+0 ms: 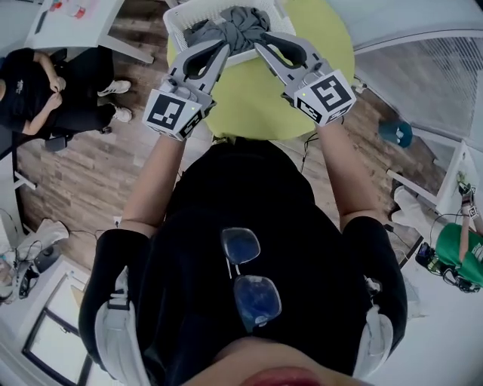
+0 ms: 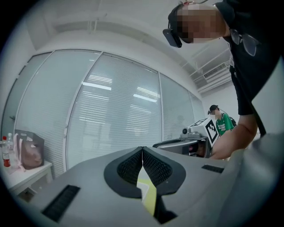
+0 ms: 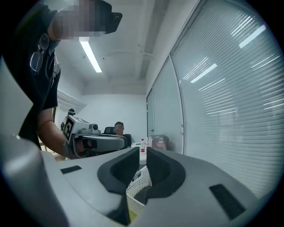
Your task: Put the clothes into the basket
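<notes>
A white basket stands on the far part of the round yellow-green table, with grey clothes heaped in it. Both grippers are held level above the table, their tips just in front of the basket. My left gripper is shut, its pads touching at the tip with nothing between them. My right gripper has a narrow gap between its pads and holds nothing. Through that gap a corner of the basket shows below.
A person in black sits at the left near a white table. Another person, in green, is at the right. A glass wall with blinds runs behind the table. A bag sits on a side table.
</notes>
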Available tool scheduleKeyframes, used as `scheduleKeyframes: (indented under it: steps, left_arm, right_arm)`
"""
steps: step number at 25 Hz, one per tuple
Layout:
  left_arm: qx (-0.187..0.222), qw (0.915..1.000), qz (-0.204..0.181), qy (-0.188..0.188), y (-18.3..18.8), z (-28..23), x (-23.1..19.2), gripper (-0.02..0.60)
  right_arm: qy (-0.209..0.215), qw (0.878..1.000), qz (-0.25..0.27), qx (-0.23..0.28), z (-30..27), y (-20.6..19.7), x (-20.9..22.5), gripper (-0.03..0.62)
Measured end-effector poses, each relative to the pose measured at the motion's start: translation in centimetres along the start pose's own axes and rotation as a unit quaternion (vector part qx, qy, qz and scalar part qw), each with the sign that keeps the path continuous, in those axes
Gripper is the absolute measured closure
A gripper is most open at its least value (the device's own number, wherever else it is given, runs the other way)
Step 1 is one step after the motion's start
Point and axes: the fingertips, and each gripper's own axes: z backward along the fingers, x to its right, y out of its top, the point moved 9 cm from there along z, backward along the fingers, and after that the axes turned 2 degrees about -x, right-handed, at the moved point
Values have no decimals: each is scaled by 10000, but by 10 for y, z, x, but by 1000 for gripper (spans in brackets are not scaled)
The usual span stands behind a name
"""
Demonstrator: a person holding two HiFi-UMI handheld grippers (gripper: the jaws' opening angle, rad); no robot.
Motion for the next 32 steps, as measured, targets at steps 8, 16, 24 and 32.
scheduleKeyframes:
  steps: [8, 16, 24, 32]
  left_arm:
    - [-103, 9989, -87, -450, 2, 5, 27, 571]
    - [-117, 9983, -33, -574, -1, 13, 40, 571]
    - [-88, 9988, 14, -490, 1, 17, 34, 571]
    - [-98, 9986, -86, -512, 2, 18, 34, 571]
  right_arm:
    - [-233, 9989, -155, 380, 26, 3, -29, 569]
    - [-330, 9989, -68, 317, 37, 2, -47, 569]
    - [-338, 9990, -54, 304, 35, 2, -51, 569]
    - [-363, 9990, -11, 275, 34, 4, -52, 569]
